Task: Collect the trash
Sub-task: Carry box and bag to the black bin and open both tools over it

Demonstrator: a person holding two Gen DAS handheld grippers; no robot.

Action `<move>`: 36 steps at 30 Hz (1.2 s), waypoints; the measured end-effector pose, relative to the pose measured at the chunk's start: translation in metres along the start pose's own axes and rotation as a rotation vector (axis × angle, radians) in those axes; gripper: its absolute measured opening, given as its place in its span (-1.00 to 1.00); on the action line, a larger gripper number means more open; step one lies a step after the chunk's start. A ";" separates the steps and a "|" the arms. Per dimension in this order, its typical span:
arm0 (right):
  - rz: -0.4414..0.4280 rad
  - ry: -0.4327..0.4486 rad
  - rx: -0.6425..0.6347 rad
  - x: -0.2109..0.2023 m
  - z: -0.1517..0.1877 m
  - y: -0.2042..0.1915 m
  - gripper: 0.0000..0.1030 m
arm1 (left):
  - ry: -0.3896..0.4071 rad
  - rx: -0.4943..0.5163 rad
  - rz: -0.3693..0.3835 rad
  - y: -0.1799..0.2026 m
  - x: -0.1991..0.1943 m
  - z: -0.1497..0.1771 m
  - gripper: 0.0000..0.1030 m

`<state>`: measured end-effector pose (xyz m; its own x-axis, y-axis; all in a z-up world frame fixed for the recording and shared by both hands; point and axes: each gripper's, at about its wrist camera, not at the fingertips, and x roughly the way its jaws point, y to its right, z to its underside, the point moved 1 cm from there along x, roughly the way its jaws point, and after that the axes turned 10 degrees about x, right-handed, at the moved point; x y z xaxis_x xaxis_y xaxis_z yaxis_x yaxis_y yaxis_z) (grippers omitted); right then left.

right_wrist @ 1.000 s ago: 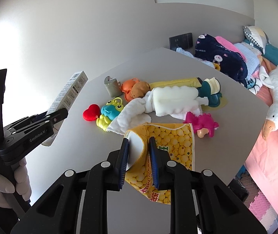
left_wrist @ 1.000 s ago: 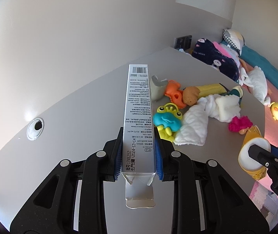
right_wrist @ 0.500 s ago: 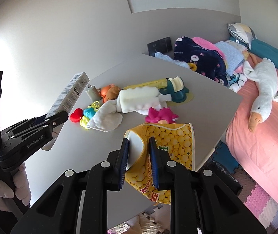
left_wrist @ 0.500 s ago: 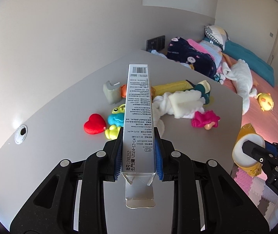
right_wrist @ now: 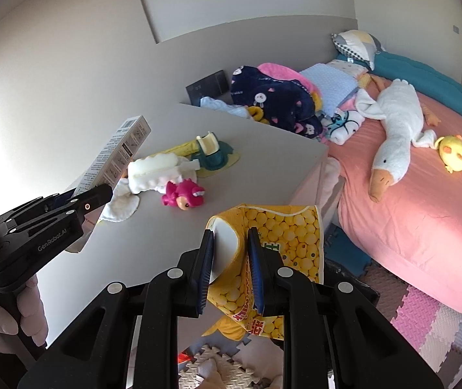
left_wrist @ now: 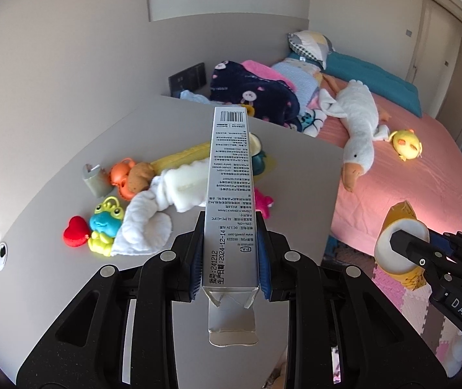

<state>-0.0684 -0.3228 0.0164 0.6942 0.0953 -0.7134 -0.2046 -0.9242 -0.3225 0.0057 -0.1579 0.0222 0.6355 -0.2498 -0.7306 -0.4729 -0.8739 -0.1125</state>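
Left wrist view: your left gripper [left_wrist: 231, 259] is squeezing the long box [left_wrist: 231, 194] near its open end, above the table [left_wrist: 68, 291]. Your right gripper [right_wrist: 229, 270] is pinching the yellow bag [right_wrist: 279, 227]. Both look light and crushable, so squeeze gently.

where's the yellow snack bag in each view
Left wrist view: the yellow snack bag is at the lower right edge, pinched by the right gripper, over the floor beside the bed.
Right wrist view: it fills the bottom centre, clamped between the near fingers.
Shared landmark: the white goose toy lying on the pink bed.
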 end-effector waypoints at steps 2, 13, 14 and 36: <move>0.017 0.008 0.018 -0.004 -0.003 0.011 -0.55 | 0.003 0.022 0.021 0.013 0.003 -0.006 -0.48; 0.104 0.050 0.128 -0.026 -0.006 0.078 -0.55 | 0.003 0.161 0.143 0.087 0.018 -0.027 -0.48; 0.112 0.051 0.139 -0.028 -0.006 0.084 -0.55 | 0.003 0.175 0.154 0.093 0.019 -0.028 -0.48; 0.305 0.138 0.345 -0.057 -0.016 0.183 0.07 | -0.030 0.357 0.286 0.173 0.035 -0.024 0.69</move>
<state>-0.1344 -0.5030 0.0075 0.6470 -0.2330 -0.7260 -0.6143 -0.7234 -0.3153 -0.0391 -0.3281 -0.0062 0.4332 -0.4437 -0.7845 -0.8109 -0.5718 -0.1244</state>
